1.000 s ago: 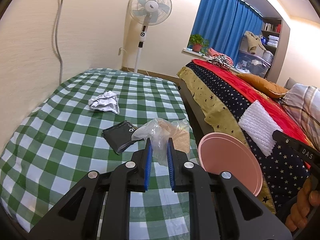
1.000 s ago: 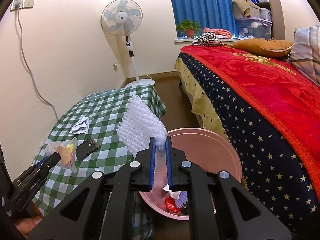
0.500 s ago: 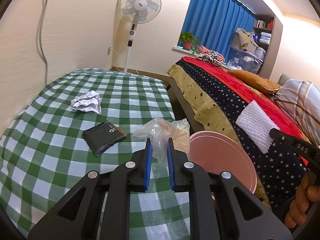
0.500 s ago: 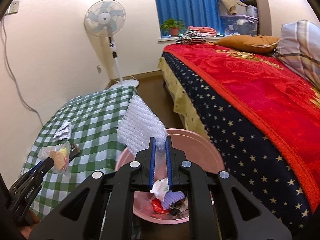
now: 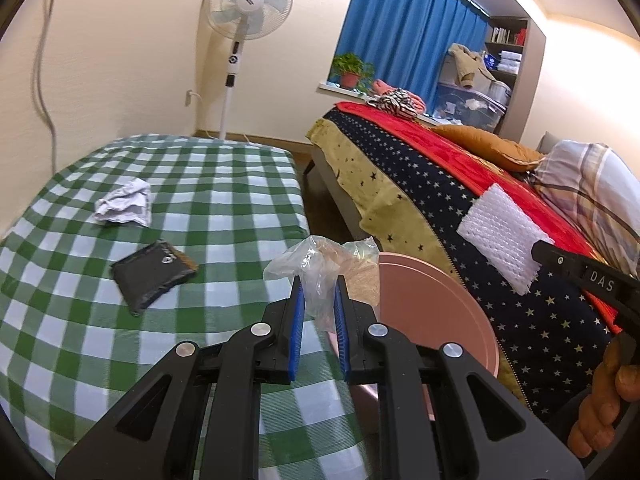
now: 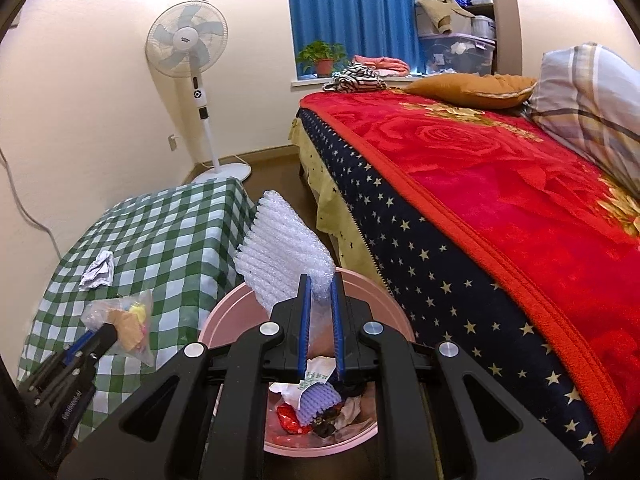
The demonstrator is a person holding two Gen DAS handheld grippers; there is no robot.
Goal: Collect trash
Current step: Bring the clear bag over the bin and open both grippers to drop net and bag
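Observation:
My left gripper (image 5: 319, 286) is shut on a clear plastic bag (image 5: 320, 264) with tan and yellow scraps inside, held over the table's right edge beside the pink bin (image 5: 432, 312). From the right wrist, that bag (image 6: 128, 320) and the left gripper (image 6: 102, 334) show at lower left. My right gripper (image 6: 320, 284) is shut on a white bubble-wrap sheet (image 6: 280, 256), held above the pink bin (image 6: 384, 300), which holds several pieces of trash (image 6: 316, 400). In the left wrist view the bubble wrap (image 5: 504, 236) hangs at right. A crumpled paper (image 5: 126, 202) and a black wrapper (image 5: 152, 276) lie on the checked table.
The green checked table (image 5: 220, 184) stands left of the bin. A bed with a red and starred blanket (image 6: 480, 184) fills the right. A standing fan (image 6: 188, 48) is by the far wall, with a wall cable (image 5: 44, 80) at left. A hand (image 5: 608, 392) grips the right tool.
Both grippers have shifted right toward the bin with their loads. The bin's inside with its trash now shows under the right gripper. The paper and wrapper have not moved on the table.

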